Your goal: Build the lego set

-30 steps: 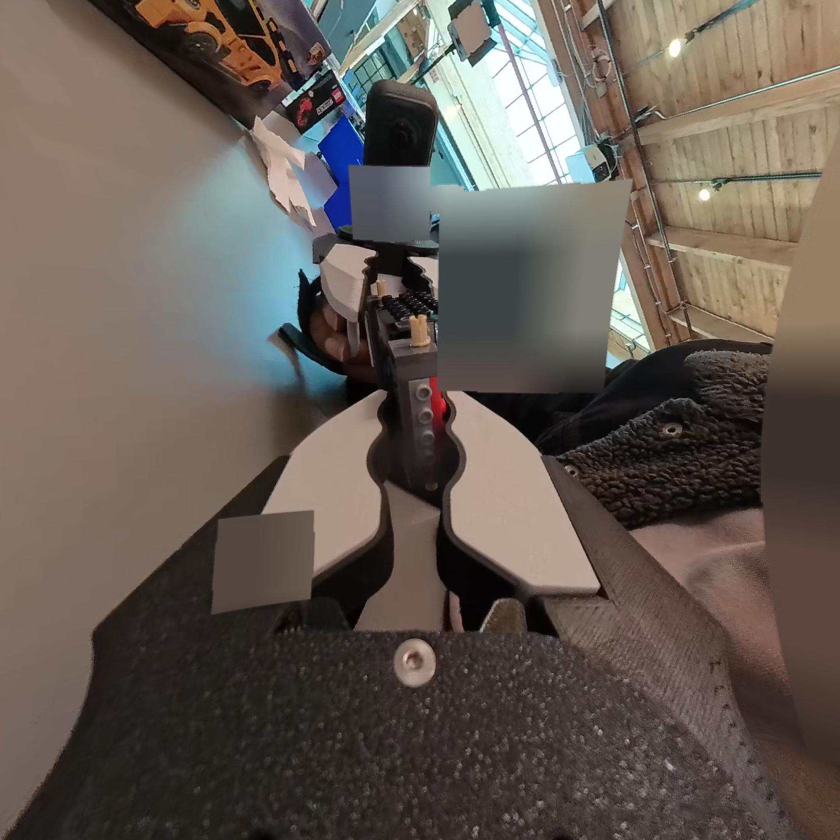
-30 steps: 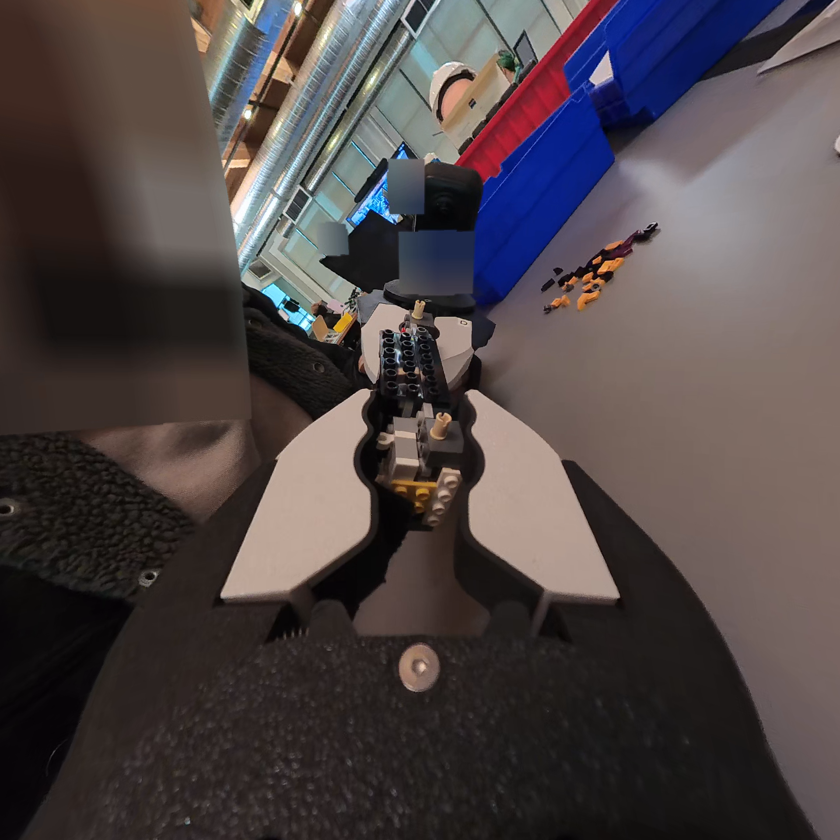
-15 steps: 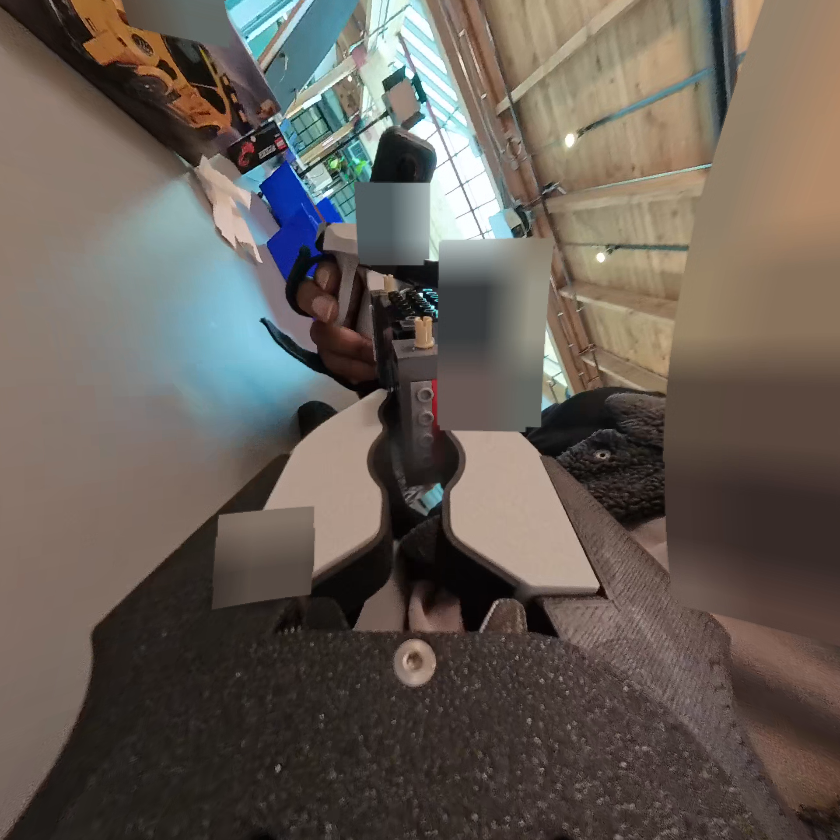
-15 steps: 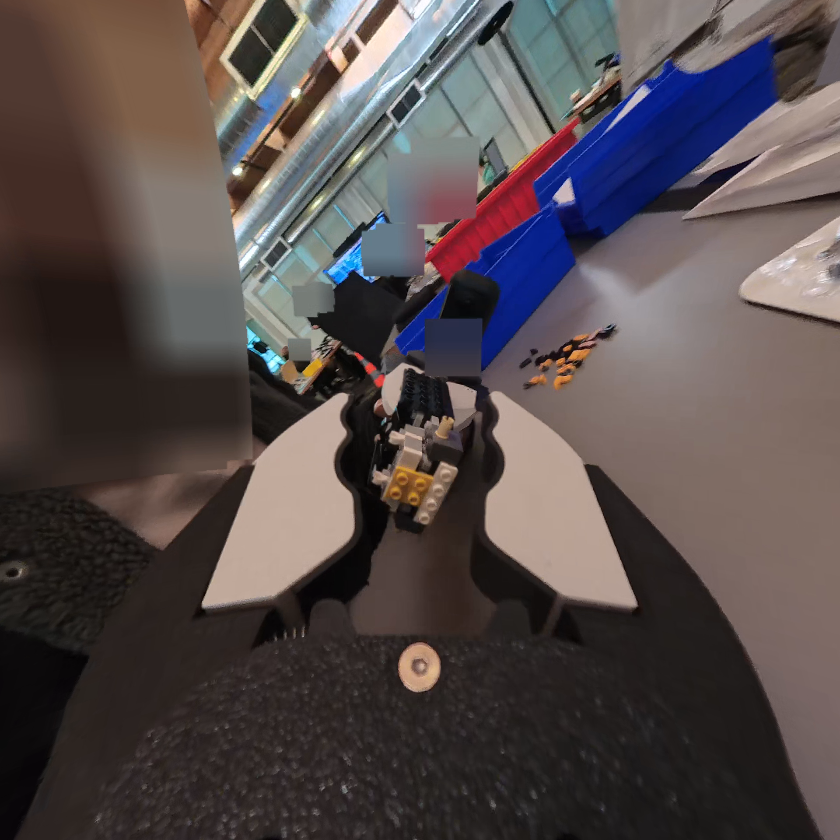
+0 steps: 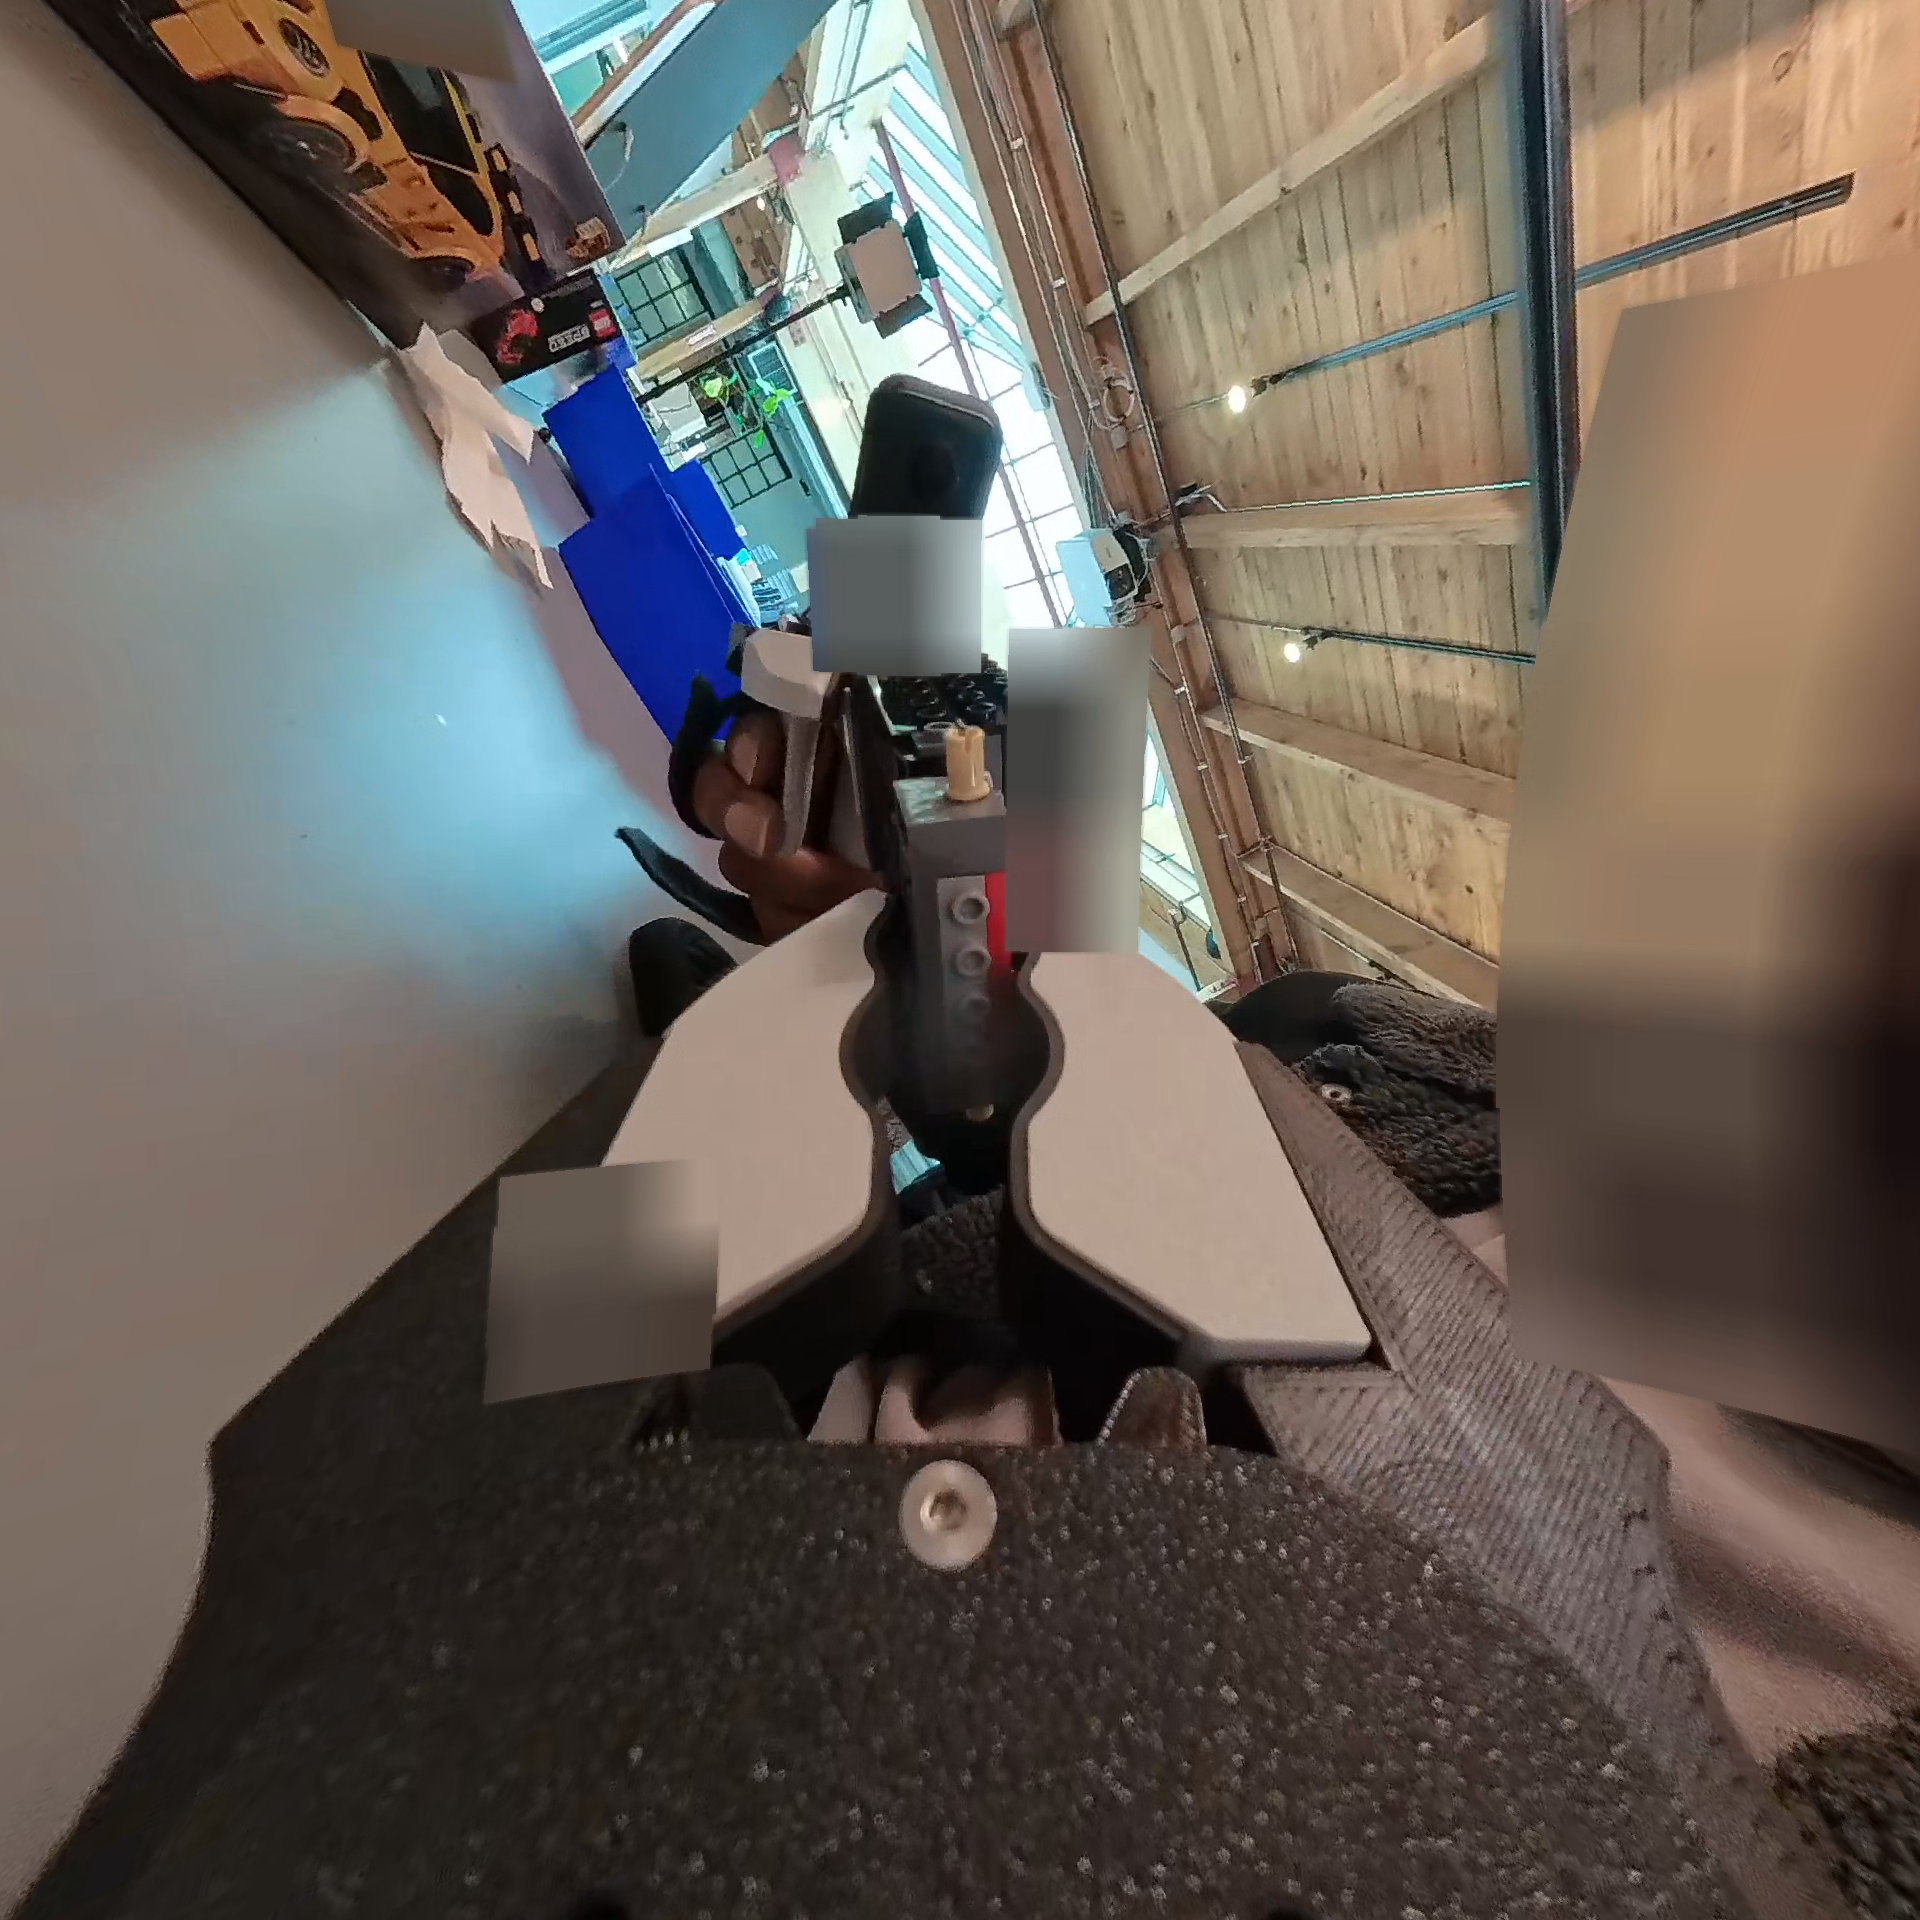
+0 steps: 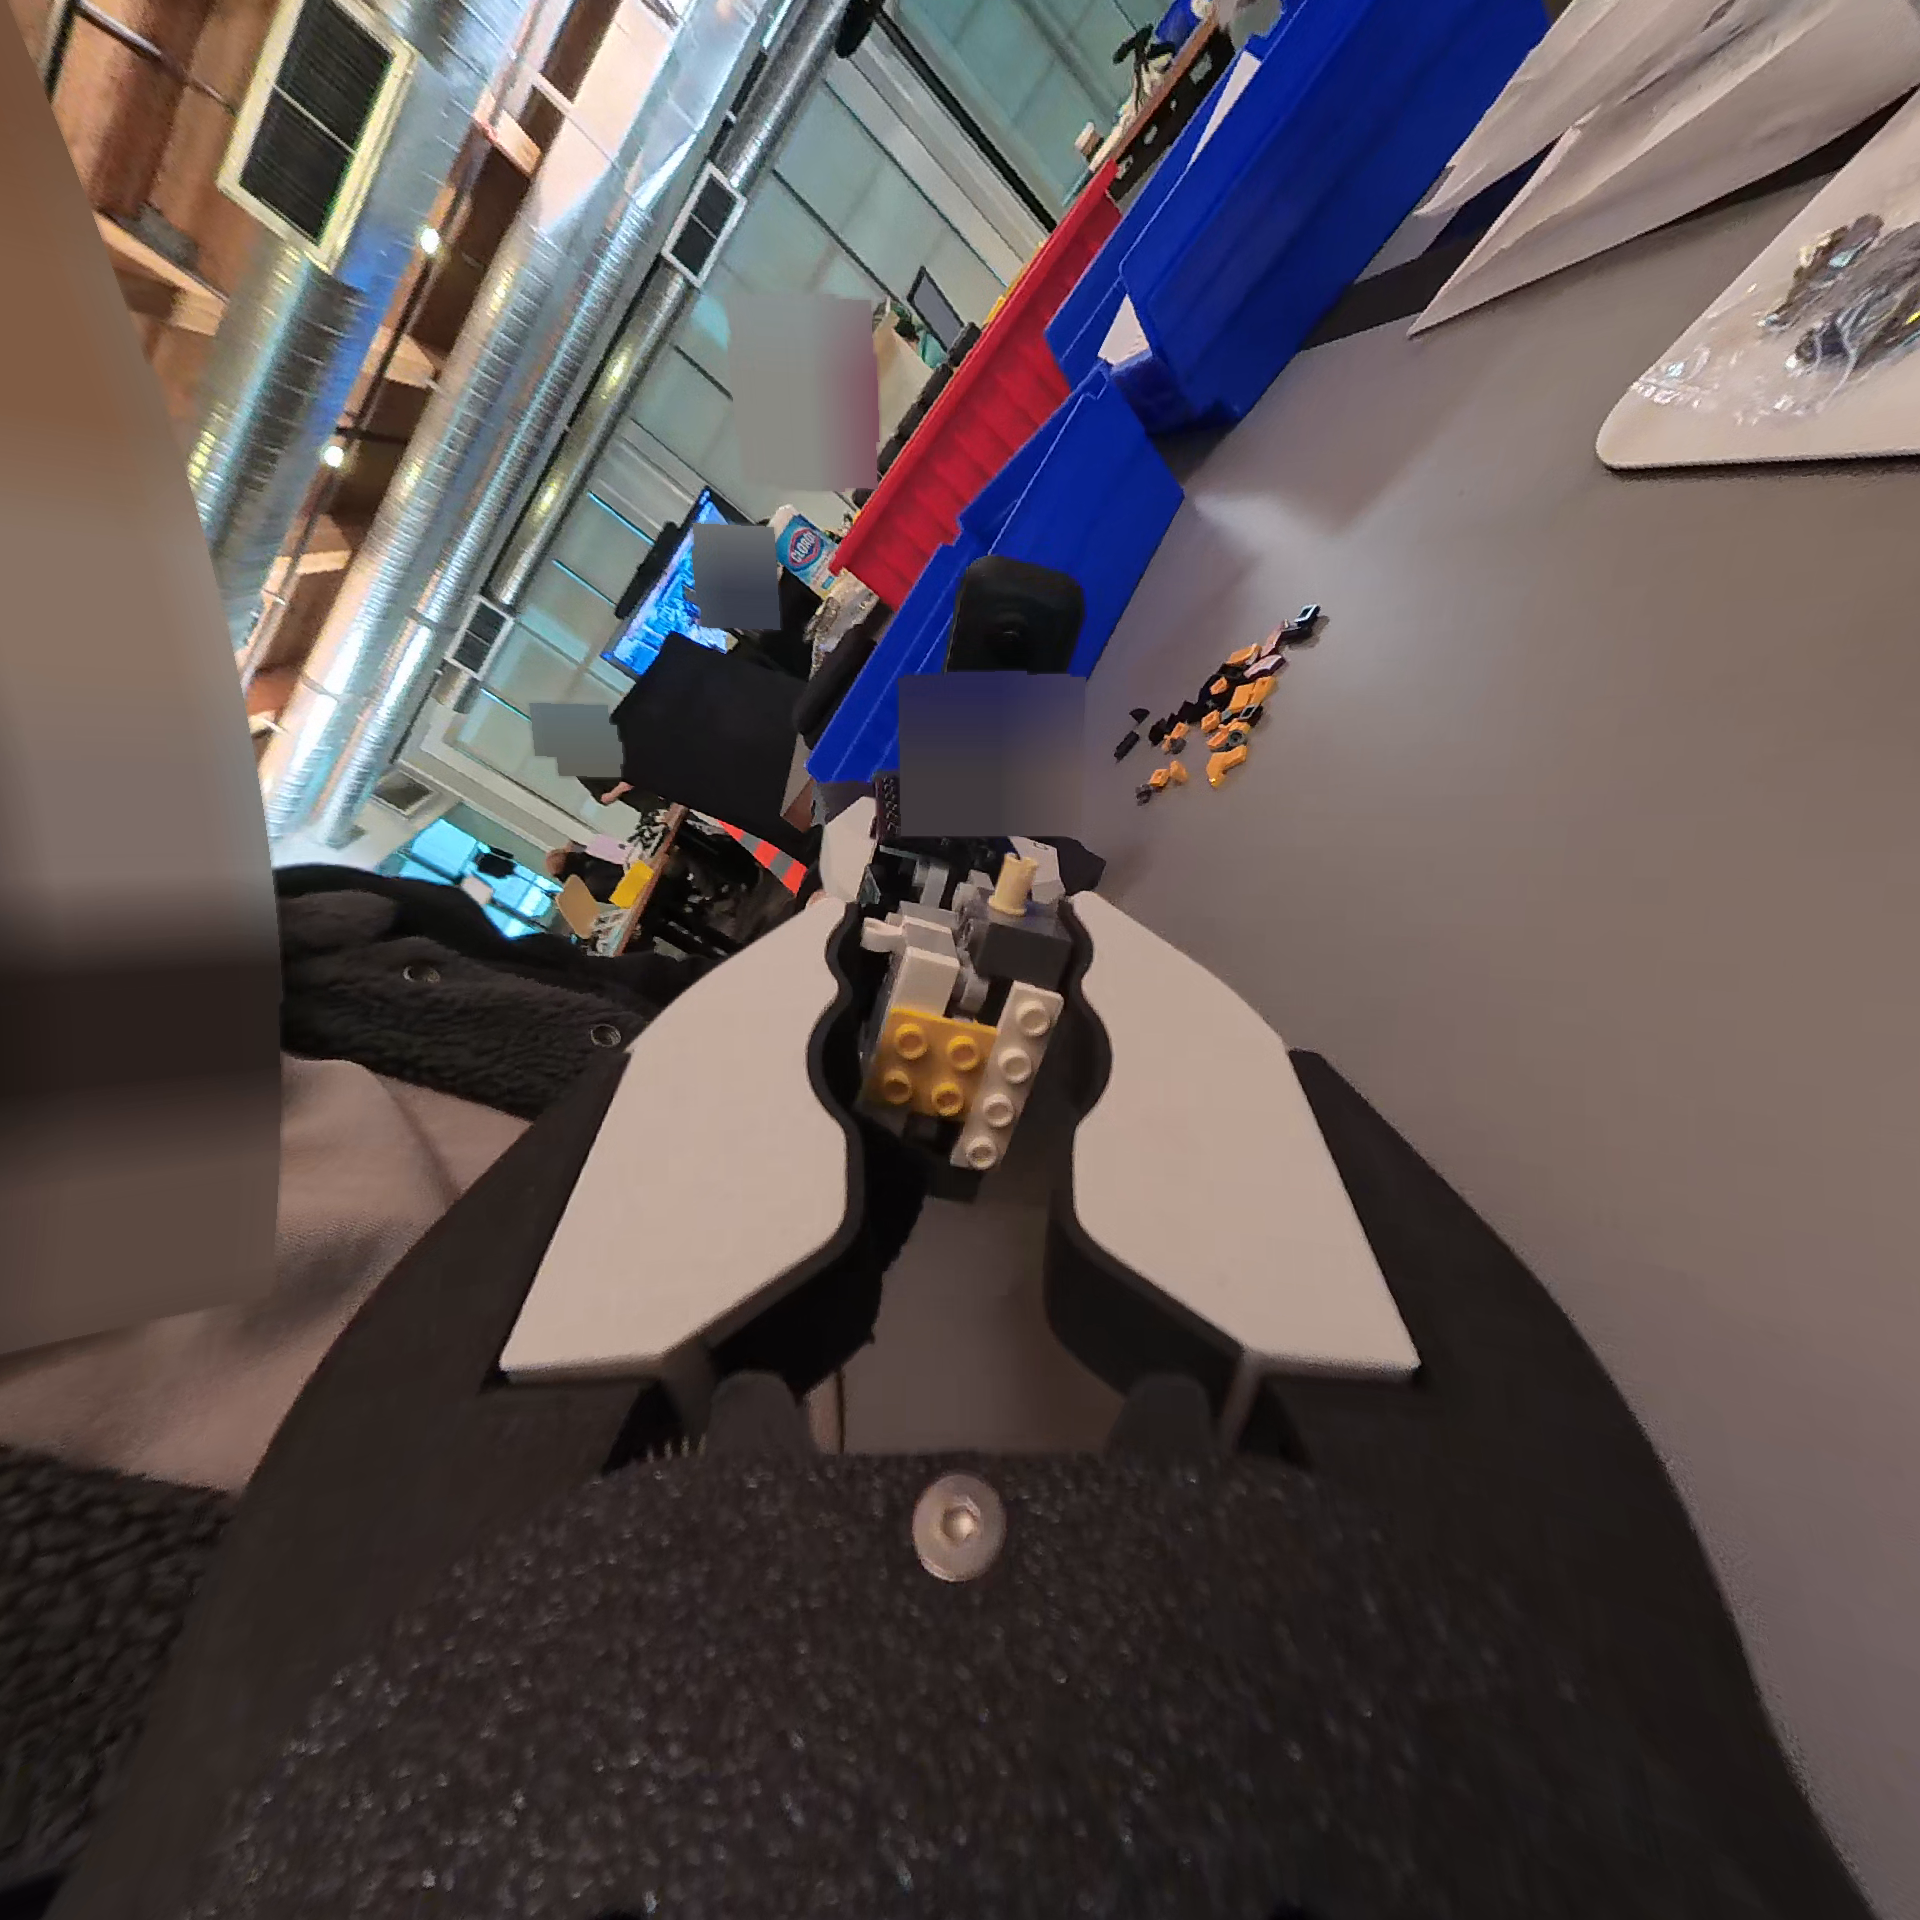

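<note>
Above the grey table (image 6: 1558, 935), we hold one Lego assembly (image 6: 961, 1023) between both tools: our right gripper (image 6: 956, 940) is clamped on its yellow-and-white end, and our left gripper (image 5: 951, 951) pinches the grey studded end (image 5: 961, 966), apparently just as tight. Loose orange and black pieces (image 6: 1221, 717) lie well apart on the table.

We see a smooth grey tabletop (image 6: 1558, 935) carrying blue plastic bins (image 6: 1195, 301); near them lie scattered small orange and black bricks (image 6: 1216, 717) and, perhaps, a clear bag of parts (image 6: 1808, 312).
</note>
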The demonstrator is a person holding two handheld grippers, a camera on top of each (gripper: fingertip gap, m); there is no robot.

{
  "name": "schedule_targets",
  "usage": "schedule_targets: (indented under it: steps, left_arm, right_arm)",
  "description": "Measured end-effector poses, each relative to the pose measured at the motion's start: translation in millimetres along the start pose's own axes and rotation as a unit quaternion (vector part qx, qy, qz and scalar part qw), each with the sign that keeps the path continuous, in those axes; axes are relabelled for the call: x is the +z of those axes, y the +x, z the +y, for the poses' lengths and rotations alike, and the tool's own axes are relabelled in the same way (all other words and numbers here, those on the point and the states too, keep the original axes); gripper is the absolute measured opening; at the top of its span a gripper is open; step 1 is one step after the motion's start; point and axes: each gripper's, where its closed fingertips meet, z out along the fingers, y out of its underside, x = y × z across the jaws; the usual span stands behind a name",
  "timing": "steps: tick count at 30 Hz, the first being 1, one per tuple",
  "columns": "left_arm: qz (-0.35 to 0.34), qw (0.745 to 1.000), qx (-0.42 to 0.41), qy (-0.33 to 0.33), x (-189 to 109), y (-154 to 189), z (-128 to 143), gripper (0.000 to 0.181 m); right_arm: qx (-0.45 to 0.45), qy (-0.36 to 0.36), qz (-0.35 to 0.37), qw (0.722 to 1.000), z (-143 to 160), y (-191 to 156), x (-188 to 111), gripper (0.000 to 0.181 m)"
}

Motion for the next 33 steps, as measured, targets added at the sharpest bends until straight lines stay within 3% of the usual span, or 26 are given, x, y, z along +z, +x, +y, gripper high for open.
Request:
schedule_targets:
  steps: [1, 13, 21, 33]
  left_arm:
    - [0.0, 1.0, -0.001, -0.001, 0.1, 0.0, 0.6, 0.017]
    - [-0.025, 0.999, -0.022, -0.009, -1.4, -11.7, 5.7, 0.017]
    - [-0.041, 0.999, -0.024, -0.008, -0.9, -15.1, 4.6, 0.017]
    - [-0.047, 0.997, -0.055, 0.012, -5.9, -20.3, 1.2, 0.017]
  right_arm:
    - [0.011, 0.005, -0.004, 1.0, -0.5, 0.0, 0.4, 0.035]
    - [0.085, 0.015, -0.004, 0.996, 4.8, 12.4, 1.9, 0.032]
    - [0.093, -0.004, -0.018, 0.996, 0.1, 14.3, 2.8, 0.041]
    - [0.088, -0.03, -0.024, 0.995, 3.6, 25.0, 14.0, 0.034]
